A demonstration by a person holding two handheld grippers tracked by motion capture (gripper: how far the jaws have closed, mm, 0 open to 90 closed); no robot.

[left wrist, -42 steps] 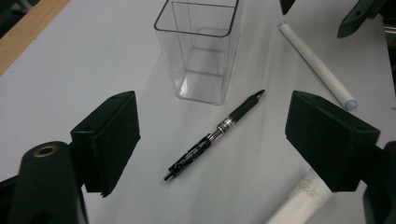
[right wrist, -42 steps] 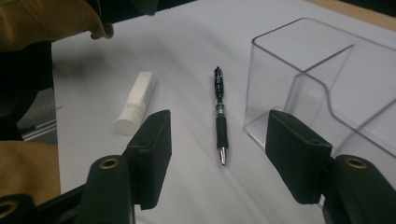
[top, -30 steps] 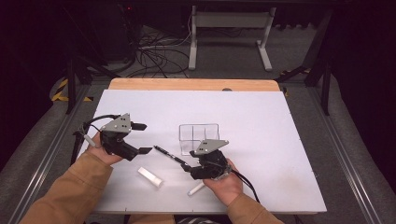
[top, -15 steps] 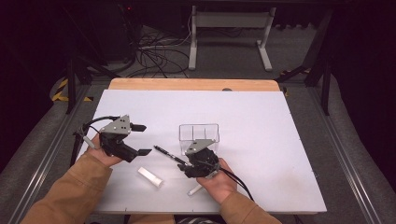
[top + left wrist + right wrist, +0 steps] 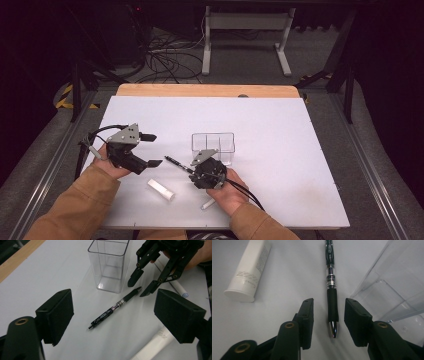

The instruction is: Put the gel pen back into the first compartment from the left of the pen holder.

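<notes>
Nearest the person in the high view, two forearms in tan sleeves come in from six o'clock over the white worktop. A white marker lies at the near edge just under the right hand, and a white tube lies flat between the two hands, a little toward the left one.

The right tool sits just beyond the right hand, pointing toward ten o'clock. Its jaws have just been closing and now straddle the grip end of a black pen; in the right gripper view the pen's silver tip lies between the two pads with a gap of bare worktop on either side, so the pads are not yet pressing and the tool is still released. The pen lies flat on the worktop, running from the tool away toward ten o'clock in the high view, between the two tools.

At nine o'clock from the pen, the left tool is held above the worktop with its jaws spread wide and nothing between them, pointing toward three o'clock at the pen.

Just past the right tool, at twelve to one o'clock, stands a clear plastic box, upright, open-topped and divided into compartments, close beside the pen's grip end but apart from it.
</notes>
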